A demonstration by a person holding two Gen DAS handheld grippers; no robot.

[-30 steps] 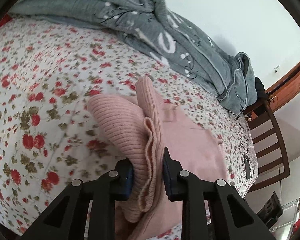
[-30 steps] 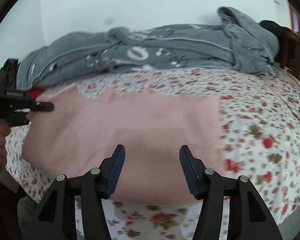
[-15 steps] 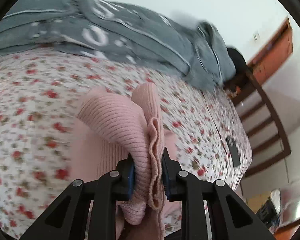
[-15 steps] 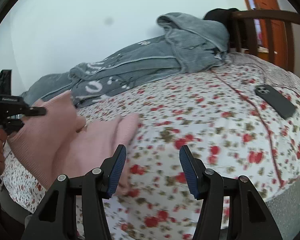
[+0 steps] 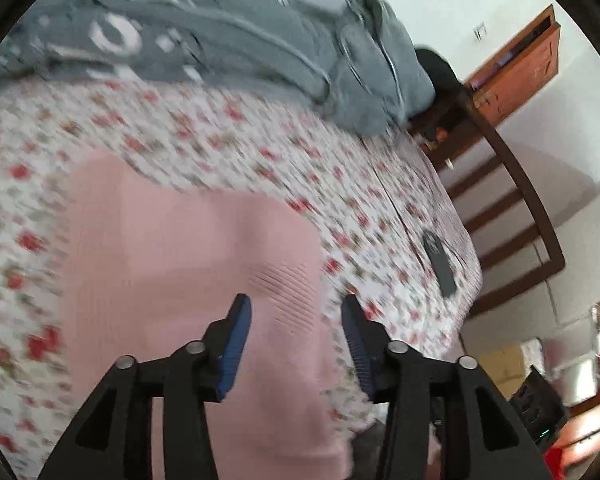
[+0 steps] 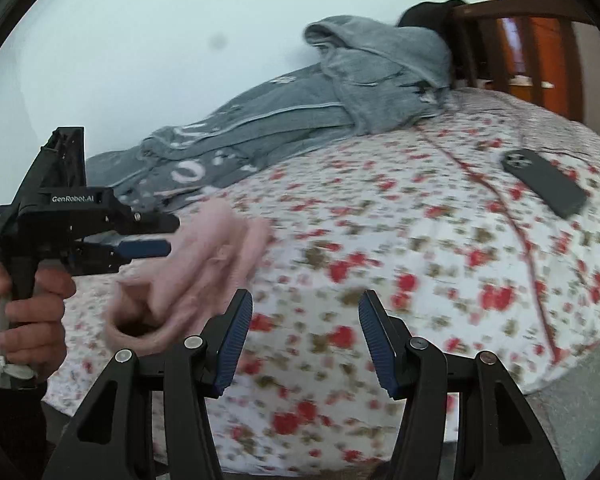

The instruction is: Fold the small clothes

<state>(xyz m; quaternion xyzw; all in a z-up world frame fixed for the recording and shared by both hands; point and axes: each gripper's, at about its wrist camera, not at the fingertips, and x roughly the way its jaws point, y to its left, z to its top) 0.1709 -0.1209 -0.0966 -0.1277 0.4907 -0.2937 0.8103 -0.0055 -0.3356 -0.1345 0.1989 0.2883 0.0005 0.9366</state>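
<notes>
Pink knit garment (image 5: 188,280): laid on the bed (image 5: 220,152), which is covered by a floral sheet, partly folded, one bunched end seen near the left gripper (image 5: 296,344). Left gripper: jaws opening, no cloth pressed between the pads. Right gripper (image 6: 306,340): jaws held apart over the sheet, nothing between them. Grey blanket (image 6: 300,120): heaped along the far side. Dark phone (image 6: 544,188): flat near the bed's edge. Wooden chair (image 5: 512,216): beside the bed.
</notes>
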